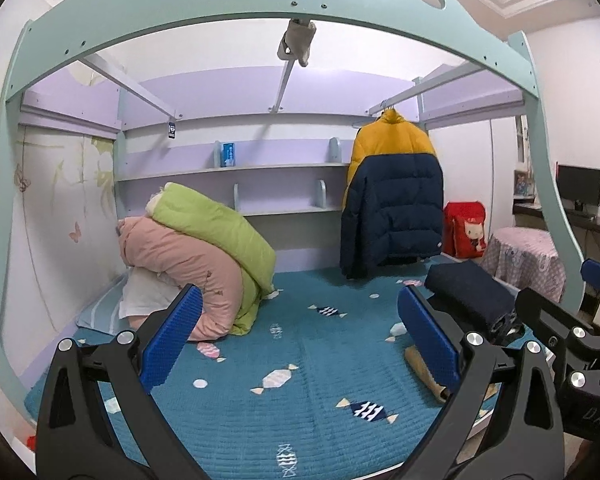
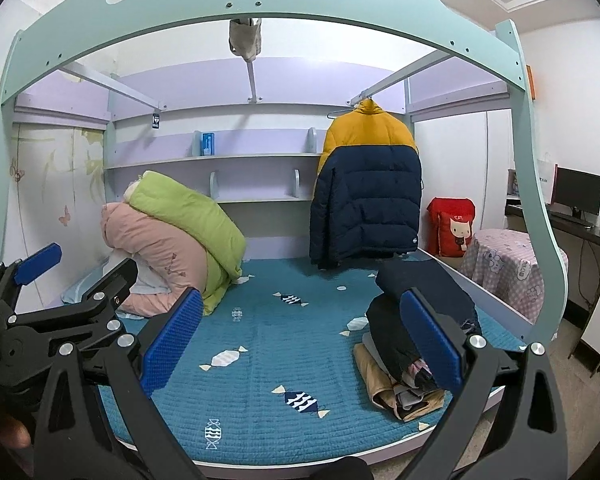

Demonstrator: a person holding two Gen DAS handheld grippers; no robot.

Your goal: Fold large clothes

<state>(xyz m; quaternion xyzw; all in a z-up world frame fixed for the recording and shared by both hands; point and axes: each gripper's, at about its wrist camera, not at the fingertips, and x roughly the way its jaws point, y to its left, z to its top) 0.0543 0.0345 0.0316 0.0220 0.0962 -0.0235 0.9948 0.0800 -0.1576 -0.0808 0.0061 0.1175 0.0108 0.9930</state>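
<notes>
both the left gripper (image 1: 296,344) and right gripper (image 2: 300,340) gape wide and empty, so fetching comes next: reach to the yellow-and-navy puffer jacket (image 2: 366,188) hanging at the bed's (image 2: 260,360) far end.

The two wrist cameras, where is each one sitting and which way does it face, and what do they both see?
Left wrist: on the left hand-held gripper, open, facing the bed and hanging jacket; the right hand-held gripper shows at its right edge.
Right wrist: on the right hand-held gripper, open, same heading; the left hand-held gripper shows at its left edge.
Shared: bed, jacket, rolled quilts, folded clothes pile.
</notes>
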